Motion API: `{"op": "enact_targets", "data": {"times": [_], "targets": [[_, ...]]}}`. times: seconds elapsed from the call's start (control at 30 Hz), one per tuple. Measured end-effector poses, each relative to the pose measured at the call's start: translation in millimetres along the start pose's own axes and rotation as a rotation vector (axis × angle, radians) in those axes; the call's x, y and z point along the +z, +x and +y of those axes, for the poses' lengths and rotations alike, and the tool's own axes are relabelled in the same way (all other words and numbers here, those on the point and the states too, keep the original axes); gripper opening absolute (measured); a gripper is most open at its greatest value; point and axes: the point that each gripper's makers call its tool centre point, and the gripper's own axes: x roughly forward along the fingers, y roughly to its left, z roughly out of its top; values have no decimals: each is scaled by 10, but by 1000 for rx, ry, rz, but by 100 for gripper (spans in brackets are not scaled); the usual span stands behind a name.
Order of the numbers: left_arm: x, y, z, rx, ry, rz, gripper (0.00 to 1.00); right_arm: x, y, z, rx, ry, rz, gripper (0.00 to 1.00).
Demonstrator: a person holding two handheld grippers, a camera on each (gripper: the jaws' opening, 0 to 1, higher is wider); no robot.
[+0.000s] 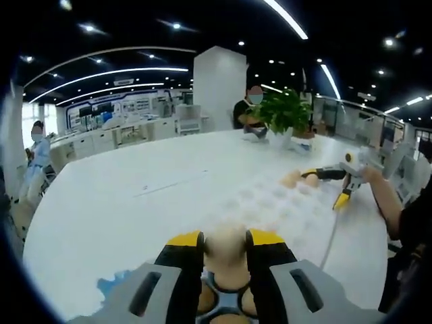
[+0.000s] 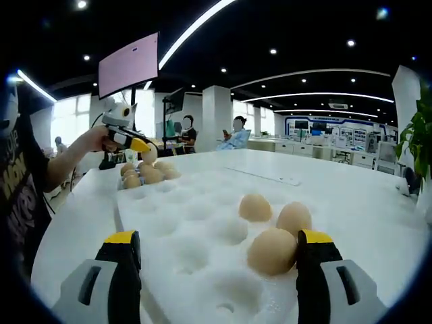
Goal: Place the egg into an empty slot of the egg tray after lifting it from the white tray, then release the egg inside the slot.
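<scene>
1. One egg (image 1: 225,248) sits clamped between the yellow-tipped jaws of the left gripper (image 1: 226,251), lifted just above the other eggs in the white tray (image 1: 226,305) below it. In the right gripper view the same egg (image 2: 149,154) shows, held over that cluster at the far end of the table (image 2: 337,196).
2. Three eggs (image 2: 273,229) already rest in slots of the egg tray (image 2: 196,223), close to the right gripper (image 2: 216,260), whose jaws stand wide apart and hold nothing.
3. Many slots look empty, so the placement itself seems easy; the risk, as I judge it, lies in the carry. The egg is smooth and rounded, and too light a squeeze could let it slip, while too hard a one could crack the shell.
4. Letting go before the egg is seated in a slot could send it rolling into a neighbouring egg or across the table.
5. No brand, label or legible writing can be made out; a pink screen (image 2: 128,64) hangs overhead, blank.
</scene>
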Motion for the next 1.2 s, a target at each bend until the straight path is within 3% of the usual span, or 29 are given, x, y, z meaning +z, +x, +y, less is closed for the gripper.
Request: {"op": "enact_targets", "data": {"times": [0.33,0.6,0.97,1.2], "targets": [[12,-240,339,84,-27,-23,24,-1,1,17,0,0,0,100],[-109,-319,586,144,-53,-13,24,-3,3,24,0,0,-1,100],[-231,-182,835,174,-97,11,23,4,15,33,0,1,-3,100],[-348,-81,891,189,-100,49,23,7,17,30,1,1,-3,100]]}}
